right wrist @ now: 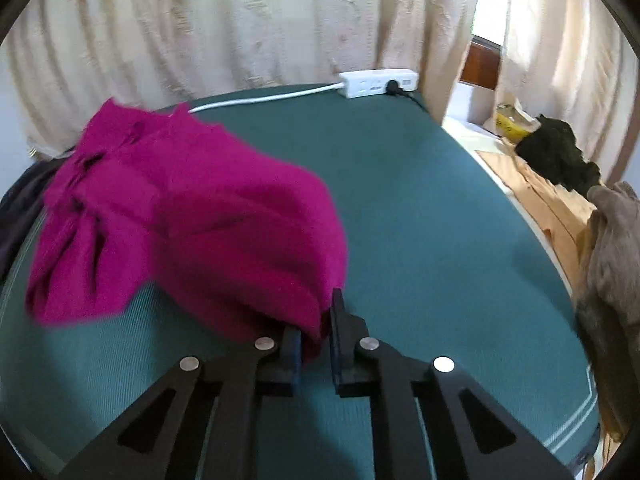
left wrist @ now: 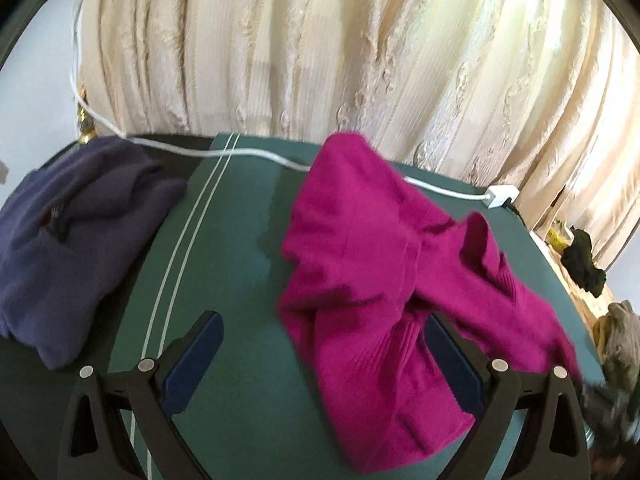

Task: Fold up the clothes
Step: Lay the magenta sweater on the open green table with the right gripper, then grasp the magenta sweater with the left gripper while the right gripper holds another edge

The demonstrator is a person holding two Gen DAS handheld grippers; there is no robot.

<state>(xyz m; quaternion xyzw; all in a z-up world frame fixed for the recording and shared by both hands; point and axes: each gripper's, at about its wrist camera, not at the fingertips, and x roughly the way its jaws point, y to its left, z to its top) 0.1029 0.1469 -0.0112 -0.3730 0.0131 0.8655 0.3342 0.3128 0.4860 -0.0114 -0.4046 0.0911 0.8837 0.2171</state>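
A magenta knit sweater [left wrist: 360, 248] lies crumpled on the green table cover [left wrist: 240, 220]. My left gripper [left wrist: 320, 344] is open, its fingers spread wide, and the sweater's near part lies between them, against the right finger [left wrist: 452, 360]. In the right wrist view the sweater [right wrist: 192, 224] is bunched and partly raised. My right gripper [right wrist: 316, 332] is shut on a fold at its near edge.
A folded dark blue sweater [left wrist: 68, 248] lies at the table's left. A white power strip [right wrist: 378, 82] with its cable sits at the back edge. Cream curtains [left wrist: 320, 48] hang behind. Black [right wrist: 560, 156] and grey-brown [right wrist: 616, 264] clothes lie on a surface right of the table.
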